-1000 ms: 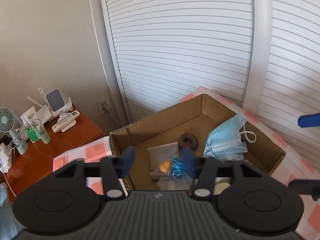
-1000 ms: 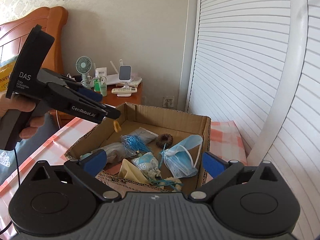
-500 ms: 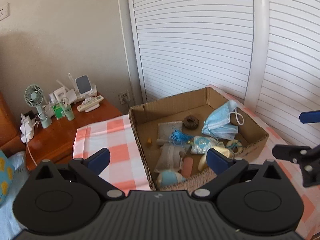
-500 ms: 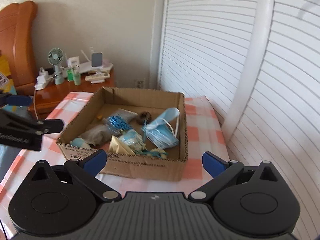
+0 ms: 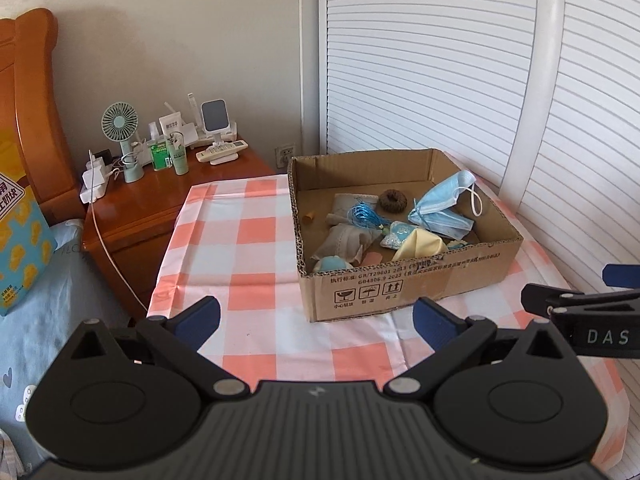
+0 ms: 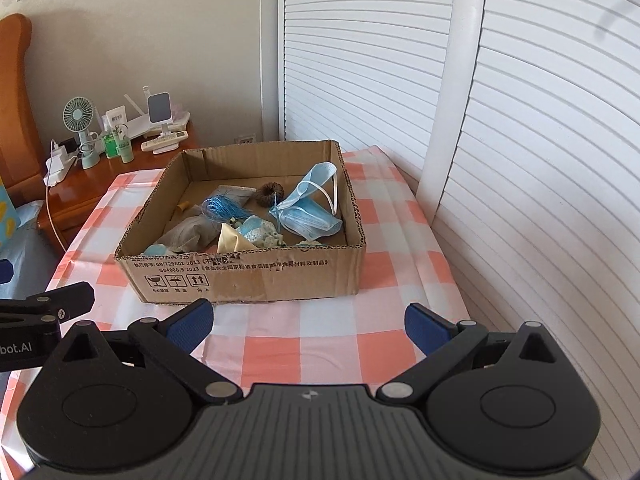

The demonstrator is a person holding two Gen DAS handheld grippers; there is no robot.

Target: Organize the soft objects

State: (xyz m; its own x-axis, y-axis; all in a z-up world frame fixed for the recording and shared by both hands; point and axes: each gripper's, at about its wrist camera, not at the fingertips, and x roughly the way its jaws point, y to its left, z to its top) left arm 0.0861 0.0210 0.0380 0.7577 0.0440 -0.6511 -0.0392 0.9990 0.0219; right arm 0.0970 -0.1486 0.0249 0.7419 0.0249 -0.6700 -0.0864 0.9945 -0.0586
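A cardboard box (image 5: 408,292) (image 6: 248,276) stands on the checked tablecloth. It holds soft things: a blue face mask (image 5: 444,206) (image 6: 310,210), a brown hair tie (image 5: 393,201) (image 6: 270,194), a blue tassel (image 5: 366,216) (image 6: 222,208), grey pouches (image 5: 348,240) (image 6: 188,234), a yellow cloth (image 5: 420,246) (image 6: 230,240) and a small orange piece (image 5: 309,215). My left gripper (image 5: 316,320) is open and empty, in front of the box. My right gripper (image 6: 308,322) is open and empty, also in front of the box.
A wooden nightstand (image 5: 160,196) (image 6: 88,184) at the left carries a small fan (image 5: 120,128), bottles, a remote and a charger. A white louvred door (image 5: 440,60) stands behind the table. A bed with blue bedding (image 5: 40,280) lies at the left.
My left gripper dropped the small orange piece into the box and opened. Both grippers pulled back from over the box to in front of it.
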